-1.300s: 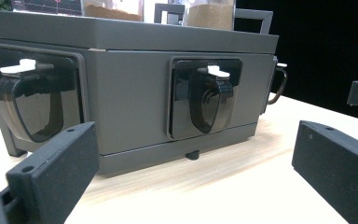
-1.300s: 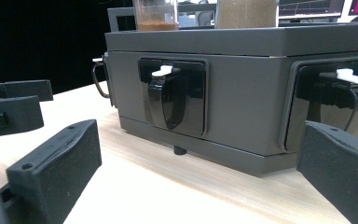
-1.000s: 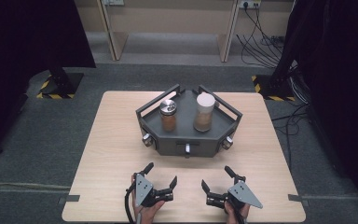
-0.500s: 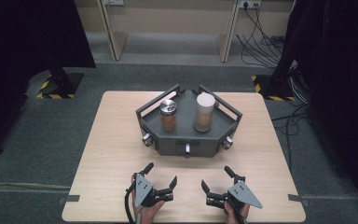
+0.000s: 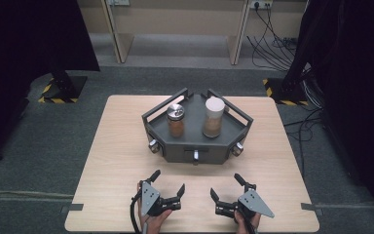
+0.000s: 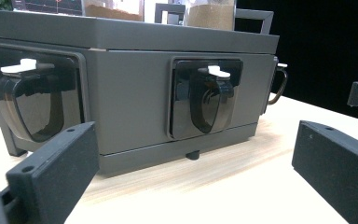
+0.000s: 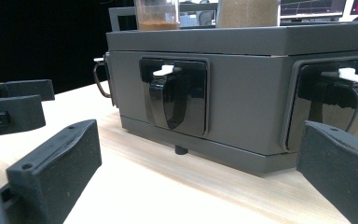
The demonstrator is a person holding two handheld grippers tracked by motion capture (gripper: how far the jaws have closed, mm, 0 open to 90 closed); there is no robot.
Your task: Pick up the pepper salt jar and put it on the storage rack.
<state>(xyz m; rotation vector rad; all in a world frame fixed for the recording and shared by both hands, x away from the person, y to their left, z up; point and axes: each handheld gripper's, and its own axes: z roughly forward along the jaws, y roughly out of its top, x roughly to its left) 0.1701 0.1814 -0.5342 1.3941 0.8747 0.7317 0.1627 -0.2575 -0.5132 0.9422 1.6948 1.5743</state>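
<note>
**Lining up on the grey rack before the reach**

While both sets of jaws stand wide apart and hold nothing, the approach is the part to get right. The left gripper (image 5: 167,190) and the right gripper (image 5: 230,194) rest low over the near edge of the pale wooden tabletop (image 5: 117,146), side by side and well apart from the work. Ahead of them, at the middle of the tabletop, sits the dark grey six-sided metal rack (image 5: 195,134), its front faces set with glossy black latch handles (image 6: 208,95). On its top deck stand a glass jar with a silver lid (image 5: 176,120) and, just beside it, a taller jar with a white lid (image 5: 214,116), both holding brown powder. My judgement: either jar needs a raised, level approach over the rack's rail, jaws kept wide until they straddle the glass, since a low entry would likely strike the front face.
</note>
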